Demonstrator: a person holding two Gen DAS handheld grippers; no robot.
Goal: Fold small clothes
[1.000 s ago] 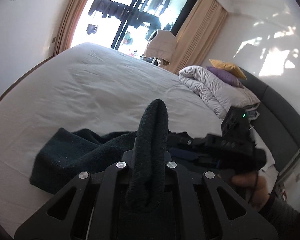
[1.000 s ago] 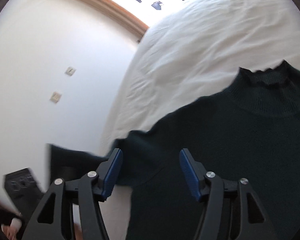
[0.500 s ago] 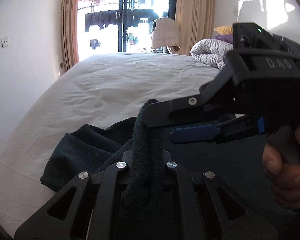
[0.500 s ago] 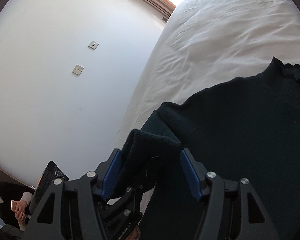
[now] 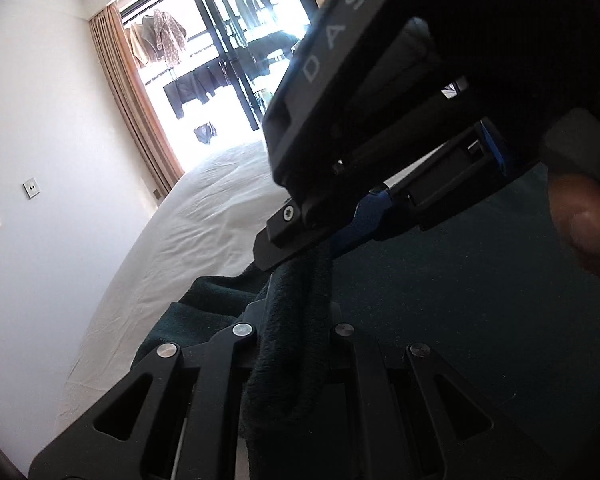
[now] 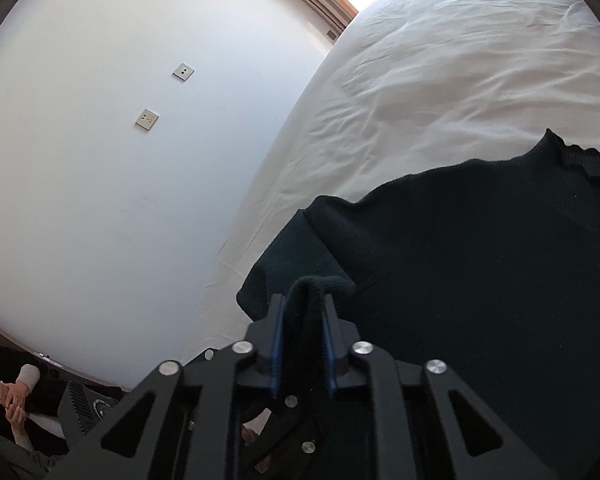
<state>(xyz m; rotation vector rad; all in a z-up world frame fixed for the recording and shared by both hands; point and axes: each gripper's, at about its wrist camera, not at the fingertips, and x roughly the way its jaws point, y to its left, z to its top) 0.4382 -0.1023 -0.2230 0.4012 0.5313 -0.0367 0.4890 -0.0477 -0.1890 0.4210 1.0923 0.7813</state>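
White bed [image 6: 460,80] fills the space ahead of our fingers. Dark green sweater [image 6: 480,280] lies flat on it, collar beyond and right of the right fingers. Our left gripper [image 5: 296,312] is clamped tight on a bunched sweater fold. Our right gripper [image 6: 302,312] sits just past the left fingertips, jaws closing, blue pads pressing the same fold between them.

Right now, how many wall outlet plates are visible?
2. In the right wrist view both sit on the white wall left of the bed: the upper plate, and the lower plate below and left of it. Others may be out of frame.
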